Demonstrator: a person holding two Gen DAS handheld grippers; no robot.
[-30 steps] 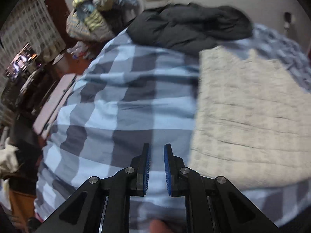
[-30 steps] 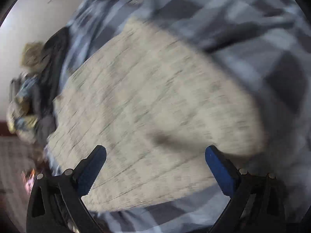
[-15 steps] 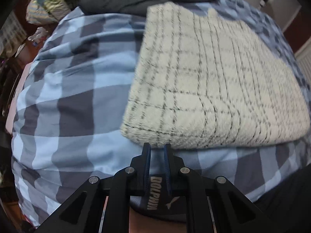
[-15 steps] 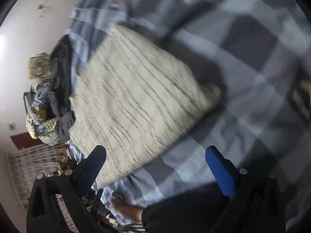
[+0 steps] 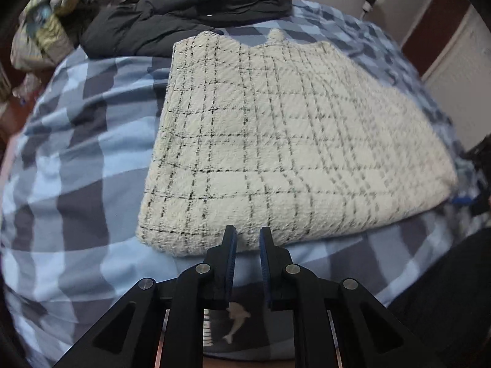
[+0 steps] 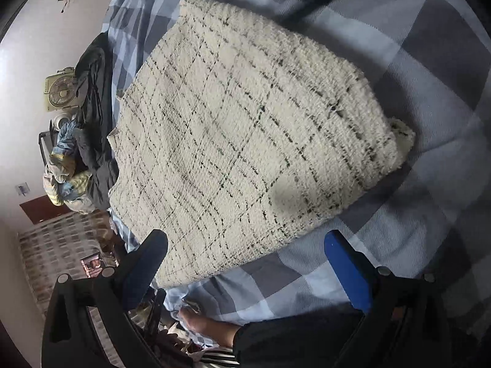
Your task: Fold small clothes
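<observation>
While the cream knitted garment with thin black check lines (image 5: 276,141) lies folded flat on the bed's blue-and-grey checked cover (image 5: 76,153), the left tool (image 5: 248,239) sits just before its near edge, fingers nearly closed with a narrow gap and nothing between them. Over the same garment (image 6: 245,128), the right tool (image 6: 245,245) is spread wide and empty. A black padded jacket (image 5: 184,9) lies beyond the garment.

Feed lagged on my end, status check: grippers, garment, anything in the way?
Left gripper narrowly open, empty, at near hem. Right gripper wide open, empty, above. Cream plaid knit garment flat on checked bedspread. Black jacket beyond, apart.
</observation>
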